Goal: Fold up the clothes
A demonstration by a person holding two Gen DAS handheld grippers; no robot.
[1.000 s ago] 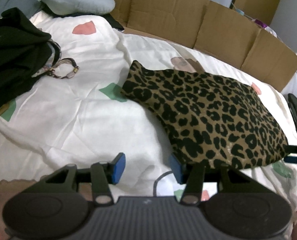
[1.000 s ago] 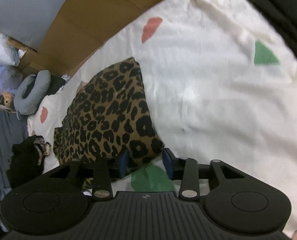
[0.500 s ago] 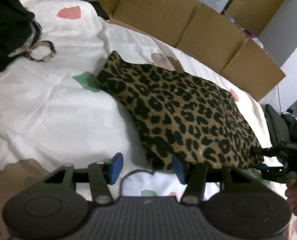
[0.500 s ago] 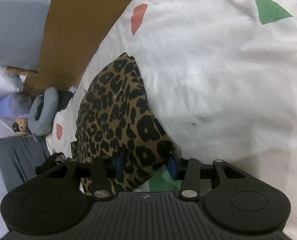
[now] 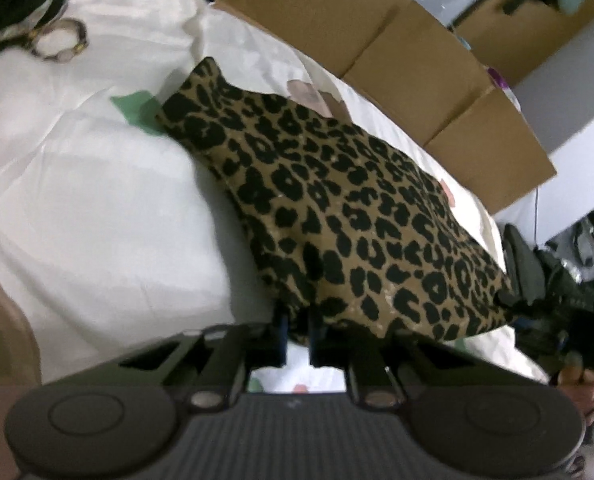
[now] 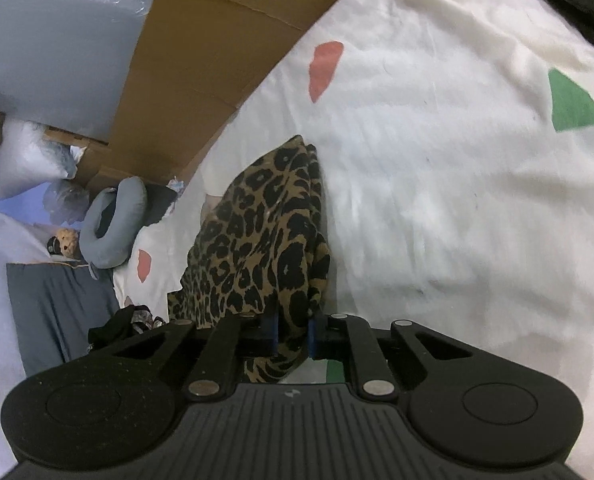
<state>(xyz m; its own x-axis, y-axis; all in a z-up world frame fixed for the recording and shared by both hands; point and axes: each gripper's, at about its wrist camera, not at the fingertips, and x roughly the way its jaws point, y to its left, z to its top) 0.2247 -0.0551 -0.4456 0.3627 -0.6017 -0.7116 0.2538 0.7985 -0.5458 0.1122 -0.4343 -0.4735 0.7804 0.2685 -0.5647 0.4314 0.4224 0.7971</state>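
Note:
A leopard-print garment [image 5: 349,216] lies folded on a white bedsheet [image 5: 97,216] with coloured patches. My left gripper [image 5: 297,336] is closing its blue pads on the garment's near corner, with the cloth pinched between them. In the right wrist view the same leopard-print garment [image 6: 265,232] is bunched up, and my right gripper [image 6: 293,336] is closing on its near edge, cloth filling the gap between the pads. The right gripper also shows at the far right of the left wrist view as a dark shape [image 5: 553,292] at the garment's other corner, a hand behind it.
Flattened cardboard [image 5: 377,40] stands along the far side of the bed. A black garment with a bracelet [image 5: 57,40] lies at the upper left. A grey neck pillow [image 6: 113,220] and dark clothes [image 6: 125,324] lie beyond the garment in the right wrist view.
Both grippers went from open beside the garment's corners to closed on the cloth. The left one dipped toward its corner; the garment's edges have lifted and bunched.

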